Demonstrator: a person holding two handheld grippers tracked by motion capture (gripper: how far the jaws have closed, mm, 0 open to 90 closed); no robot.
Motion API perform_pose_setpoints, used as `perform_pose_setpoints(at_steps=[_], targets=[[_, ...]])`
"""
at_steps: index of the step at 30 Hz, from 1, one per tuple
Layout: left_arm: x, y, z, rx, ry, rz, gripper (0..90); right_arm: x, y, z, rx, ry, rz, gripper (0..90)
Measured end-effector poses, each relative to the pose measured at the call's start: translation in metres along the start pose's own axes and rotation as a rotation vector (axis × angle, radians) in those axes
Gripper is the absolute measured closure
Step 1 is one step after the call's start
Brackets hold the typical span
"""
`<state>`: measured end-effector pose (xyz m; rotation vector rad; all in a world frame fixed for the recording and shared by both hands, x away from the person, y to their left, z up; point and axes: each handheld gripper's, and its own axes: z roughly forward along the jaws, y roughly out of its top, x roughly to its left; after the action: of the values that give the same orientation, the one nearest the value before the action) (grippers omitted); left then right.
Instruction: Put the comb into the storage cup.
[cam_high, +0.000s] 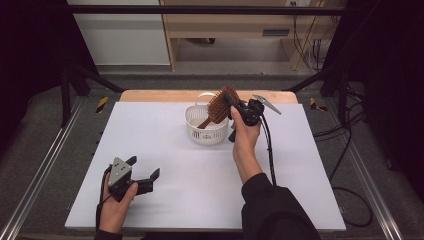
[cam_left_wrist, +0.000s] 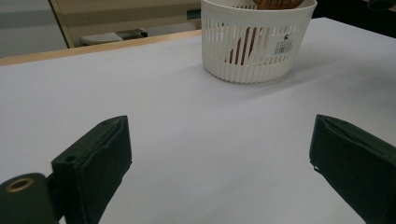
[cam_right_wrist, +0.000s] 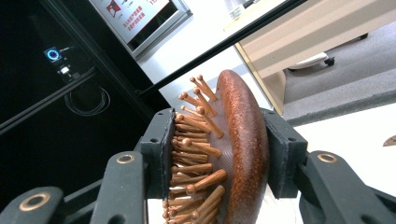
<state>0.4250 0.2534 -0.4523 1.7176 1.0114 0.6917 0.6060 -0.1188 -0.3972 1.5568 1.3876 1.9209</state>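
In the high view, the right gripper (cam_high: 231, 101) is clamped on the head of a wooden hairbrush (cam_high: 218, 107) whose handle points down into the white basket (cam_high: 206, 131), so the step looks like putting the brush in or lifting it out, while the left gripper (cam_high: 145, 172) rests well in front of the basket with its jaws apart and empty. In the left gripper view, the jaws stand wide apart over the white table (cam_left_wrist: 154, 112), and the basket (cam_left_wrist: 254, 39) ahead is cut off at the top, so little of the brush shows. In the right gripper view, the jaws squeeze the brush (cam_right_wrist: 219, 154) by its bristles and its back, the handle and basket are hidden, and the next move probably needs the brush lined up with the basket.

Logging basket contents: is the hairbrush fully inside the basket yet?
Partly: handle in the basket, hairbrush head above the rim, clamped by the right tongs.
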Motion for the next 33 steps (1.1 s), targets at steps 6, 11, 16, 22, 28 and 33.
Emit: perform_pose_setpoints(at_steps=[6, 11, 16, 22, 28, 33], targets=[[0.0, 0.0, 0.0, 0.0, -0.001, 0.0, 5.5, -0.003, 0.0, -0.001, 0.008, 0.005, 0.008, 50.9], [0.0, 0.0, 0.0, 0.002, -0.002, 0.003, 5.5, -0.005, 0.0, -0.001, 0.015, 0.011, 0.004, 50.7], [0.0, 0.0, 0.0, 0.004, -0.001, 0.003, 5.5, -0.006, 0.0, -0.002, 0.029, 0.016, 0.003, 50.4], [0.0, 0.0, 0.0, 0.004, -0.001, 0.002, 5.5, -0.008, -0.001, -0.004, 0.033, 0.016, 0.002, 50.3], [0.0, 0.0, 0.0, 0.007, -0.002, 0.003, 5.5, -0.011, -0.001, -0.006, 0.035, 0.013, 0.012, 50.2], [-0.001, 0.0, 0.001, 0.008, -0.003, 0.003, 5.5, -0.014, -0.002, -0.007, 0.038, 0.012, 0.022, 50.1]])
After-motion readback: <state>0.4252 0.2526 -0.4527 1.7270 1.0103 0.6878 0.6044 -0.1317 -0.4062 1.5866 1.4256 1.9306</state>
